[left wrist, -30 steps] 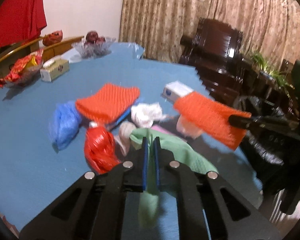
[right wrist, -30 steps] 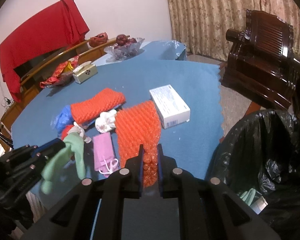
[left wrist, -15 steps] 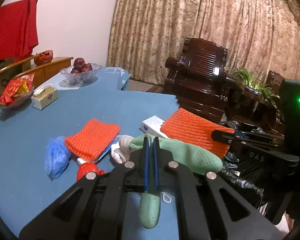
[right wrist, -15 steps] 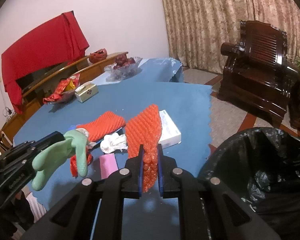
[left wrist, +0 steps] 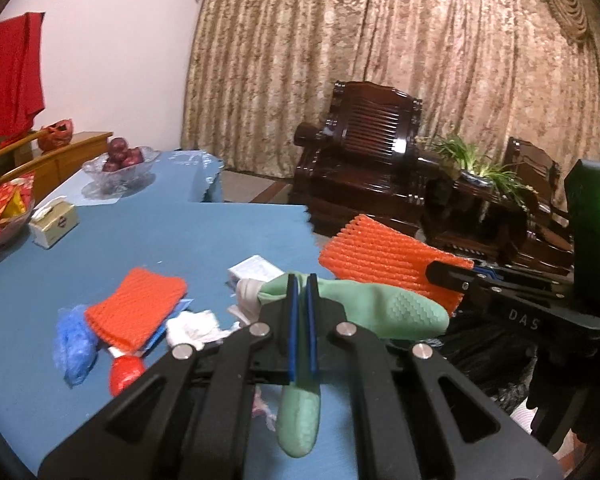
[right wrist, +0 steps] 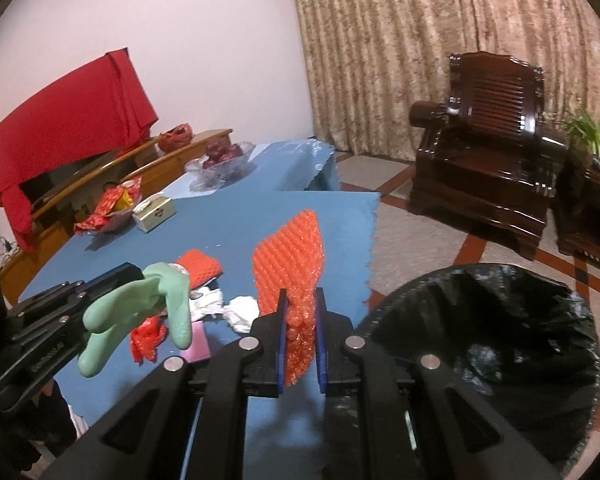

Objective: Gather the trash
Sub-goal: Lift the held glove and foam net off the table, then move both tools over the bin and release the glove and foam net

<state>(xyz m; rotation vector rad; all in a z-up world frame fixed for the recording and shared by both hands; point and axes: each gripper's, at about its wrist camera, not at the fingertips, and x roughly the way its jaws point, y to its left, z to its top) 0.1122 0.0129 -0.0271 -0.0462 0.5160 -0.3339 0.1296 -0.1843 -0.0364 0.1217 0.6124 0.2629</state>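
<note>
My left gripper (left wrist: 301, 284) is shut on a green rubber glove (left wrist: 384, 310) and holds it in the air above the table's near edge; it also shows in the right wrist view (right wrist: 138, 306). My right gripper (right wrist: 300, 300) is shut on an orange foam net (right wrist: 292, 264), held up beside the black trash bag (right wrist: 500, 340); the net also shows in the left wrist view (left wrist: 384, 258). On the blue table (left wrist: 172, 236) lie another orange foam net (left wrist: 138, 308), a blue plastic wad (left wrist: 74, 344), red plastic (left wrist: 126, 372), white tissue (left wrist: 190, 326) and a white box (left wrist: 254, 270).
A fruit bowl (left wrist: 120, 162), a tissue box (left wrist: 54, 222) and a snack bowl (left wrist: 4, 212) stand at the table's far side. Dark wooden armchairs (right wrist: 496, 152) and a plant (left wrist: 488, 164) stand beyond the table. A pink packet (right wrist: 196, 344) lies near the table's front edge.
Both grippers have lifted up and away from the table with the glove and the foam net. The right gripper has swung toward the trash bag, whose opening now shows more fully.
</note>
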